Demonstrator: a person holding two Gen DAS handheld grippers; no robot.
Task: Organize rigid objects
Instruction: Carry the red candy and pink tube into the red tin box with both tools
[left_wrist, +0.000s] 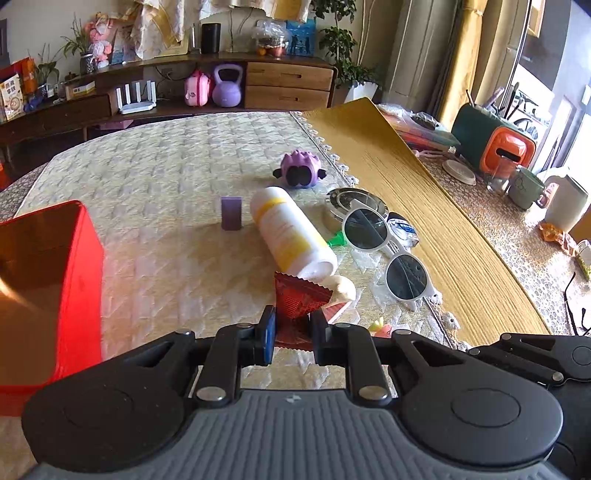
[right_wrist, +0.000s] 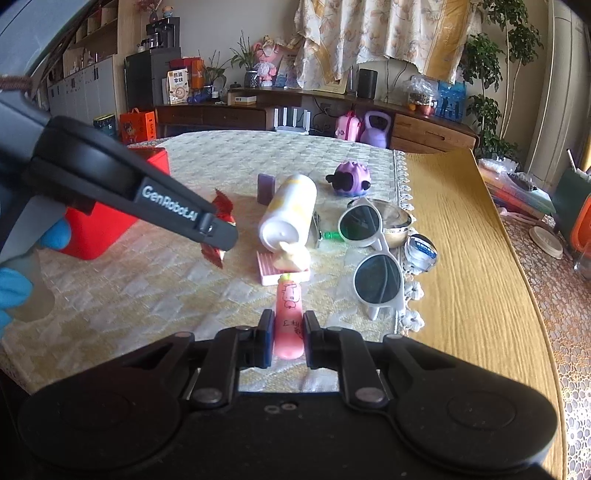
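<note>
My left gripper (left_wrist: 291, 325) is shut on a red foil packet (left_wrist: 297, 301), lifted off the quilted table cover; in the right wrist view that gripper (right_wrist: 221, 236) shows at the left with the packet (right_wrist: 222, 206) sticking out of it. My right gripper (right_wrist: 289, 332) is shut on a pink tube (right_wrist: 289, 317) with a cartoon drawing on it. A red box (left_wrist: 48, 291) stands open at the left. A white and yellow bottle (left_wrist: 291, 232) lies on its side in the middle, beside a small purple block (left_wrist: 231, 213).
White-framed sunglasses (right_wrist: 373, 254) lie by a metal bowl (right_wrist: 400, 225). A purple toy (left_wrist: 298, 170) sits farther back. A pink ridged pad (right_wrist: 282, 271) carries a cream figure (right_wrist: 295, 256). A yellow runner (left_wrist: 424, 206) covers the table's right side, with mugs and clutter beyond.
</note>
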